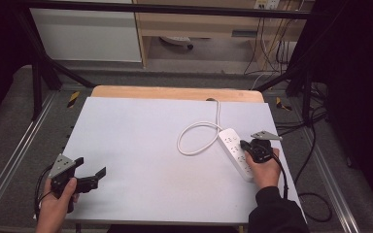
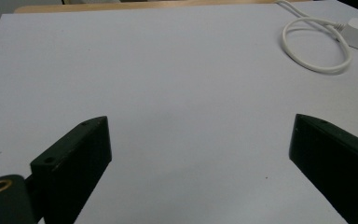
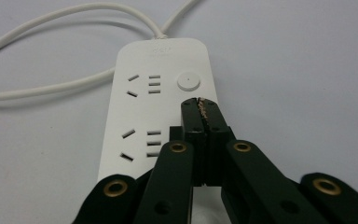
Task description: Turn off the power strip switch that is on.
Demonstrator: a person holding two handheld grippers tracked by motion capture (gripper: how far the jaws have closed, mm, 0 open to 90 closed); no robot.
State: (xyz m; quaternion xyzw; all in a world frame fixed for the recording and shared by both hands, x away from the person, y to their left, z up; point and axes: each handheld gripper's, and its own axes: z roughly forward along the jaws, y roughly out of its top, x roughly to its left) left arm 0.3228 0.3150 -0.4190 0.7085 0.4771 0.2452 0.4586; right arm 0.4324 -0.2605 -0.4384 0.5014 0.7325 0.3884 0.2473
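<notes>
Right gripper [image 3: 200,103], jaws closed, over white power strip [image 3: 142,116]; logo illegible.

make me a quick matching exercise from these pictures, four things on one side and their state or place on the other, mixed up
Column one:
1. left hand-held gripper
2. right hand-held gripper
3. power strip
4. white cable

Column two:
A. lies in a loop on the table
B. jaws closed, tips near the round button
C. jaws wide apart over bare table
D. lies flat at the table's right side

Pairs: 1-C, 2-B, 3-D, 4-A
</notes>
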